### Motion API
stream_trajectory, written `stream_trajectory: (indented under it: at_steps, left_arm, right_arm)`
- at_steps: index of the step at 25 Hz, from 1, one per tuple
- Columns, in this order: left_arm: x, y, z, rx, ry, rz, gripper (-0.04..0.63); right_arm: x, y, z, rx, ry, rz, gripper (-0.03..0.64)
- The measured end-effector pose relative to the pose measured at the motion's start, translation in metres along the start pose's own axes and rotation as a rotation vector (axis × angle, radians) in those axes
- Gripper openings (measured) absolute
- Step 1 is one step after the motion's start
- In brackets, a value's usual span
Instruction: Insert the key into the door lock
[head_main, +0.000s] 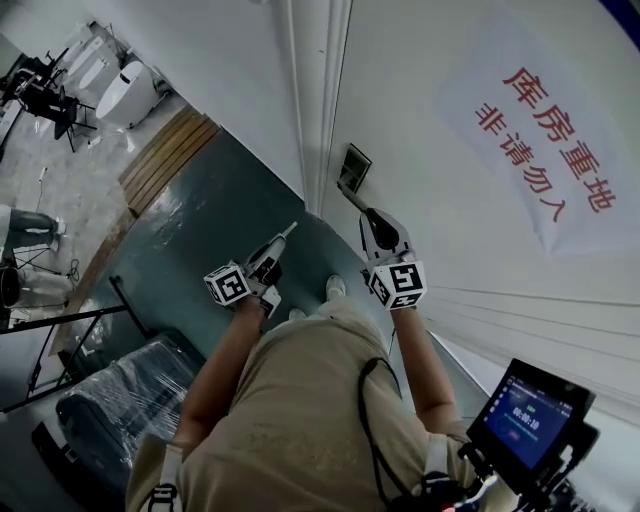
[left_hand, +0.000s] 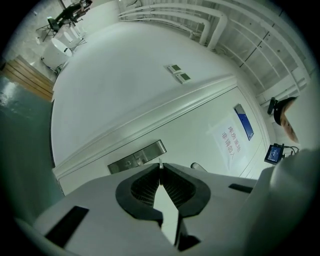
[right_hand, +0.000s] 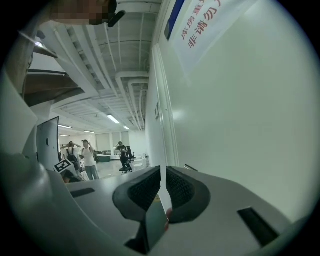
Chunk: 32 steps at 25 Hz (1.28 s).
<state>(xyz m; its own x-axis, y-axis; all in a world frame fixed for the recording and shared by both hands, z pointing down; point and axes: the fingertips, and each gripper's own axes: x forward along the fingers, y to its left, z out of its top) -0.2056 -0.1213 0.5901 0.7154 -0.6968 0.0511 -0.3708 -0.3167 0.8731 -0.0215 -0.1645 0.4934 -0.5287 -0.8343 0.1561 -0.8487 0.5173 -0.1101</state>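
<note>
A pale door (head_main: 480, 250) with a red-lettered paper sign (head_main: 555, 150) fills the right of the head view. Its metal lock plate (head_main: 353, 165) sits by the door's edge, with a lever handle (head_main: 350, 193) just below it. My left gripper (head_main: 287, 233) is shut, and a thin key tip (left_hand: 160, 163) sticks out between its pads. It points level at the lock plate (left_hand: 137, 156), a short way off. My right gripper (head_main: 368, 215) is close to the handle. Its pads (right_hand: 150, 187) stand together with only a thin slit, and I see nothing between them.
The dark green floor (head_main: 200, 240) runs along the door, with wooden boards (head_main: 165, 155) further off. A plastic-wrapped chair (head_main: 120, 400) stands at the lower left. A small screen (head_main: 530, 410) hangs at the lower right. Several people (right_hand: 87, 157) stand far down the hall.
</note>
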Motion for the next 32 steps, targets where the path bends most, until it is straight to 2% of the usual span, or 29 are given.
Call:
stream_trajectory:
  at_steps: [8,12,16,32]
  left_arm:
    - [0.034,-0.010,0.002,-0.011,-0.029,-0.014,0.034]
    - [0.045,-0.008,-0.003,-0.104,-0.059,0.010,0.034]
    - [0.054,-0.002,-0.001,-0.054,-0.068,0.004,0.034]
    - [0.099,0.021,-0.005,-0.043,-0.089,0.036,0.034]
  right_arm:
    - [0.019,-0.005,0.016,-0.059,-0.005,0.081,0.021]
    - [0.024,-0.008,0.013,-0.058,0.007,0.110,0.021]
    - [0.028,-0.006,0.007,-0.083,0.029,0.151,0.021]
    - [0.031,-0.026,-0.001,-0.126,0.044,0.221,0.021]
